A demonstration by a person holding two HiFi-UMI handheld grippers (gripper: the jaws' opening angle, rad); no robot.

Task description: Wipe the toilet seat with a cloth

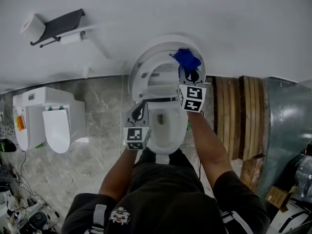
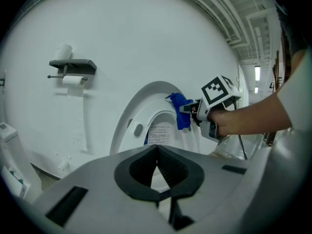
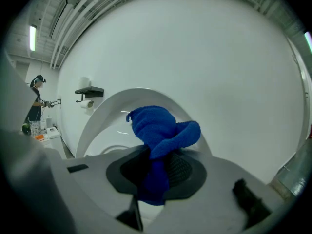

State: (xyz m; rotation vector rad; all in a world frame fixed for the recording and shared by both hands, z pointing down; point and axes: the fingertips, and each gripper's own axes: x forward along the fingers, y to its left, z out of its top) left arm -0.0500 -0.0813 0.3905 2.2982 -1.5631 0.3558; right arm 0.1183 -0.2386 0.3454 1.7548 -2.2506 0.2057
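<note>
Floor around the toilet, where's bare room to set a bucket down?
The marble floor between the toilet and the white unit on the left is bare. The right side is crowded by wooden planks, and the lower left corner by cables.

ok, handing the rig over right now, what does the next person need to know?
Right hand-held gripper: shut on the blue cloth, at the upper right of the raised toilet seat.
Left hand-held gripper: shut, empty, by the bowl.
Done: cloth in grip and up at the seat; how much has been wiped can't be told.
Left: wipe round the seat ring.
</note>
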